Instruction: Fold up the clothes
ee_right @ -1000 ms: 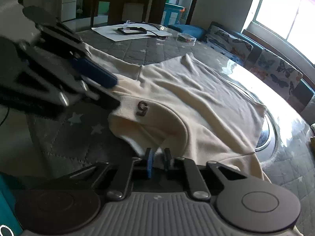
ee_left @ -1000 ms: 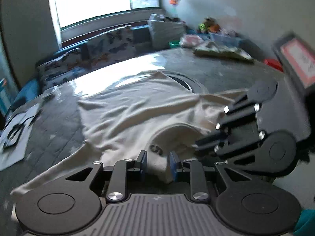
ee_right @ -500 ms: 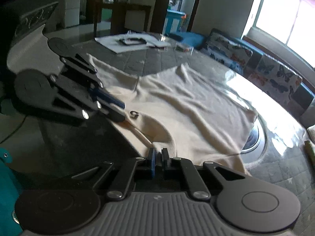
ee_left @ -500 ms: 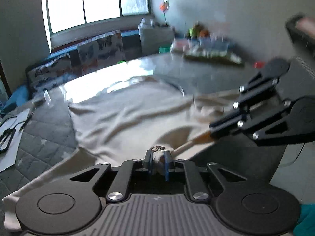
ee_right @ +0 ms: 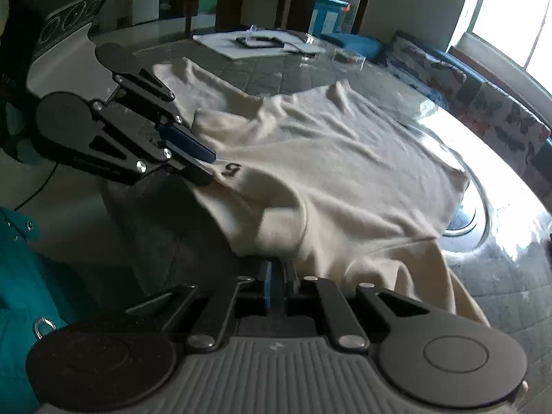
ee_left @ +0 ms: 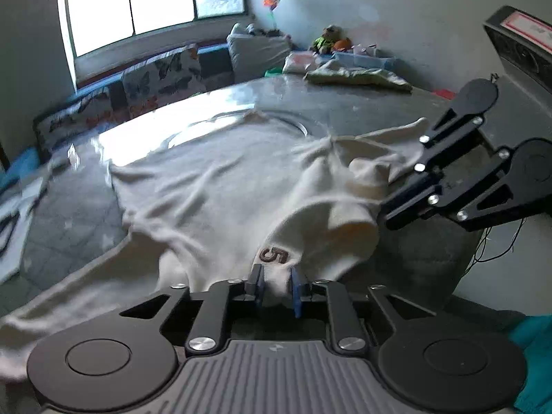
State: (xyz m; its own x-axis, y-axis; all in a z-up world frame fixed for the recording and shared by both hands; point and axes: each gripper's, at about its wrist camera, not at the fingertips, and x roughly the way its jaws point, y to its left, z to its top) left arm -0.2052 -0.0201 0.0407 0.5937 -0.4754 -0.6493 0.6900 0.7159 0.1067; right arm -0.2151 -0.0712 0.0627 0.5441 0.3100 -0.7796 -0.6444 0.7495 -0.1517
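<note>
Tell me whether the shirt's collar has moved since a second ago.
Yes. The collar has risen off the grey table cover, drawn toward its near edge.

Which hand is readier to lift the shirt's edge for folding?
Right, probably: the right gripper is shut on the shirt edge; the left gripper is opening its fingers, cloth between them.

The left gripper (ee_left: 276, 285) closed on the cream shirt's (ee_left: 220, 186) neckline beside the brown "5" (ee_left: 274, 254), then began opening again with cloth between its pads. The right gripper (ee_right: 278, 284) lifted the collar, bunching fabric.
</note>
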